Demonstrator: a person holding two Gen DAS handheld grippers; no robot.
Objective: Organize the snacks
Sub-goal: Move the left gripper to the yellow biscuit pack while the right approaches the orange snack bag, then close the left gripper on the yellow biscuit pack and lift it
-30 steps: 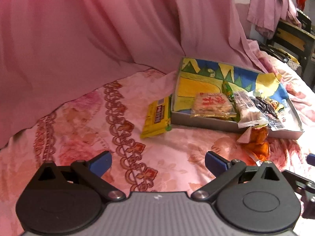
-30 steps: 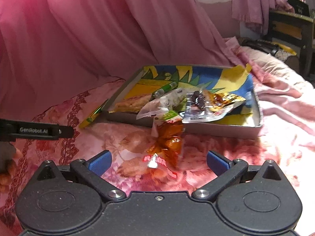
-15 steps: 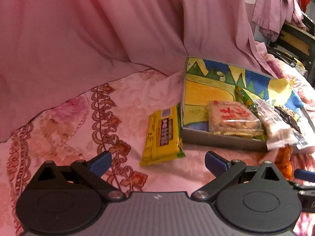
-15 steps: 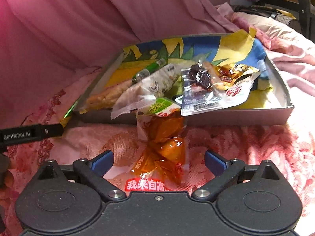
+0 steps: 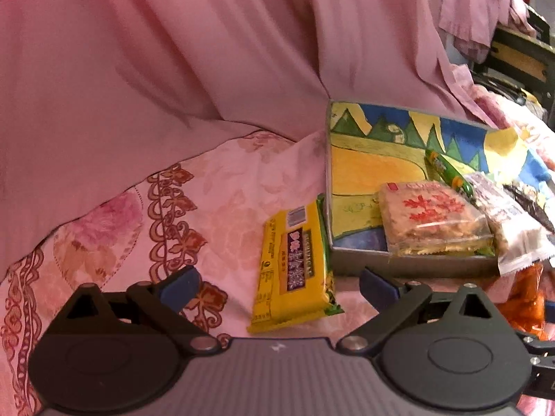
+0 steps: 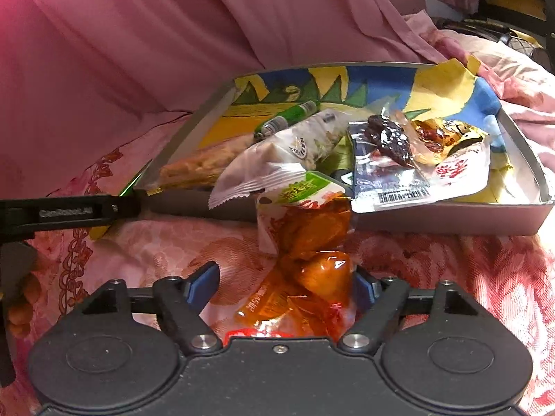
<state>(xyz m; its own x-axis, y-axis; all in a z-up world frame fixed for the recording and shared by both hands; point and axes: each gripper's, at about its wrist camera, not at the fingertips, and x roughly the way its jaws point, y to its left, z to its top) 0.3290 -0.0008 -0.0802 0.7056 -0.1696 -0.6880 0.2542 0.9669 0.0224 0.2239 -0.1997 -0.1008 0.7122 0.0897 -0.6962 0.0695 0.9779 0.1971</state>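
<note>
The landmark is the shallow grey cardboard tray with a painted blue-and-yellow lining (image 6: pixel 451 220), lying on a pink flowered bedspread (image 6: pixel 485 270) and already holding several packets. Two snacks lie outside it. A crinkly orange clear-plastic snack pouch (image 6: pixel 312 242) lies against the tray's near wall, its green-printed top leaning on the rim. A flat yellow wrapped bar with a purple label (image 5: pixel 295 263) lies alongside the tray's left wall.

The right hand-held gripper (image 6: pixel 288 286) has just been closing, and its jaws straddle the pouch's lower end; the right pad looks to touch the plastic, the left pad stands clear, so nothing is gripped yet. The left hand-held gripper (image 5: pixel 277 284) is wide open and empty, the yellow bar's near end between its blue pads.

Probably the step is pinching the pouch. Slippery film may slide, so clamp over the lumpy contents, then lift above the wall before moving into the tray's bare far-left part, avoiding the overhanging white wrapper (image 6: pixel 263 173).
</note>
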